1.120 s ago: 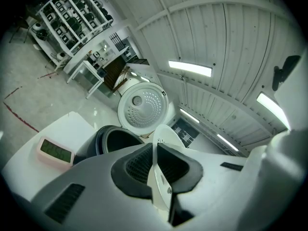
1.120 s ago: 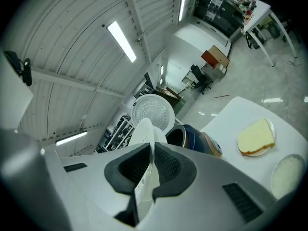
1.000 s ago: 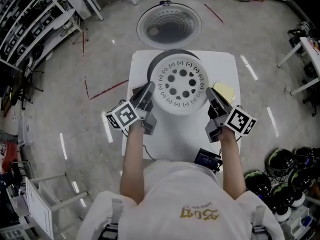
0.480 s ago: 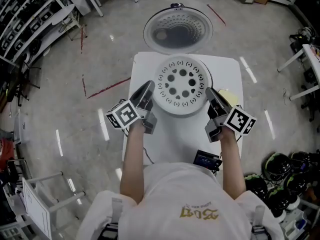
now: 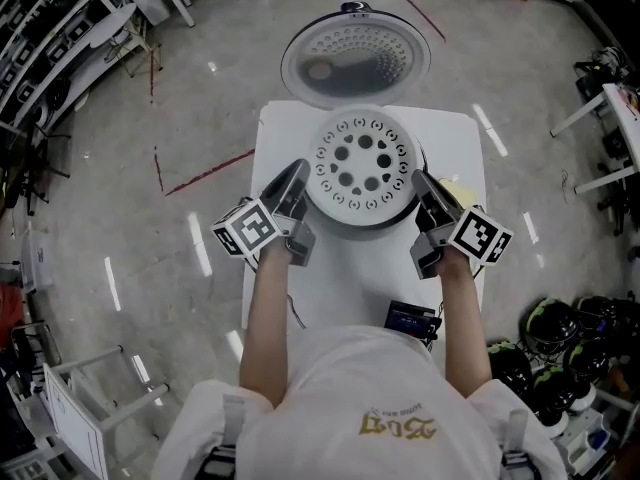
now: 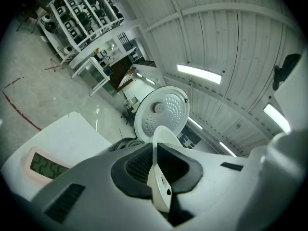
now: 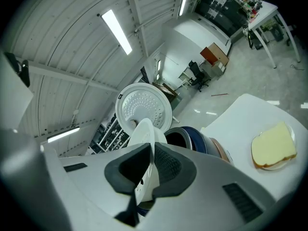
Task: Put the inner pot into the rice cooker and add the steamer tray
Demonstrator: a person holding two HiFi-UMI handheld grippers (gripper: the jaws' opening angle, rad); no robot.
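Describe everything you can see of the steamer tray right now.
The steamer tray is a white, round, plastic-looking disc with large round holes in the middle and small ones round the edge. It is level over the open rice cooker, its rim pinched on opposite sides by the left gripper and right gripper. Whether it touches the cooker I can't tell.

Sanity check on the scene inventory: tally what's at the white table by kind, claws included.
Cooker: 1
Steamer tray: 1
Yellow pad: 1
Black device: 1
Claws: 2 (left claw, right claw), both shut on the tray's rim
Total: 6
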